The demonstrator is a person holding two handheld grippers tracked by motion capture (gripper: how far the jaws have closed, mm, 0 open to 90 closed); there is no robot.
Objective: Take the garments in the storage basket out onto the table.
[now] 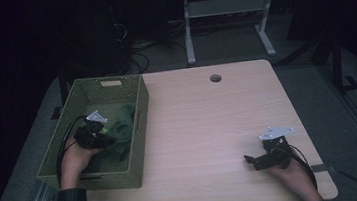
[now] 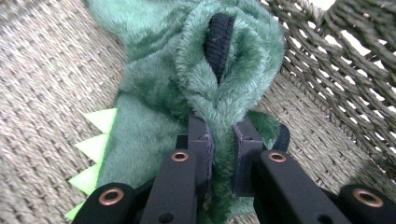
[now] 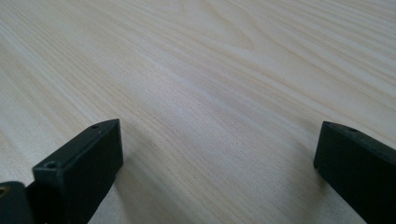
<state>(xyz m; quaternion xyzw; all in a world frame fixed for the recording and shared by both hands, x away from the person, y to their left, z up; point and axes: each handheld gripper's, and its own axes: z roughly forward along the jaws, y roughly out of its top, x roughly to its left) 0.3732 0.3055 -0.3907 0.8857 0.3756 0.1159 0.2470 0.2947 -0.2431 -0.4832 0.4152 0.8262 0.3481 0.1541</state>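
Two risks stand out from where I'm standing. Left tongs (image 2: 223,140) are clamped on a fold of the green plush dinosaur costume (image 2: 187,93), which lies inside the woven basket (image 1: 140,114) at the left edge of the bench (image 1: 209,127). Pads pinch only a thin ridge of fleece next to the black ribbed cuff (image 2: 218,42); the rest of the garment sprawls loose on the basket floor.

Risk one: the pinch is shallow and the pile is slick. On a lift, my guess is the weight of the hanging fabric peels the fold out of the pads and it drops back in.

Risk two: the costume sits close against the basket's right wall, and the lime felt spikes (image 2: 91,144) or a trailing sleeve could catch on the open weave. The basket looks light, so a snag likely drags or tips it rather than freeing the cloth. It already sits at the bench edge, with its left side apparently hanging past it, so a tug leftward is the bad direction.

Right tongs (image 1: 258,161) sit wide open and empty, resting low over bare wood near the front right corner, well apart from the basket. Too far off to steady it if it shifts.
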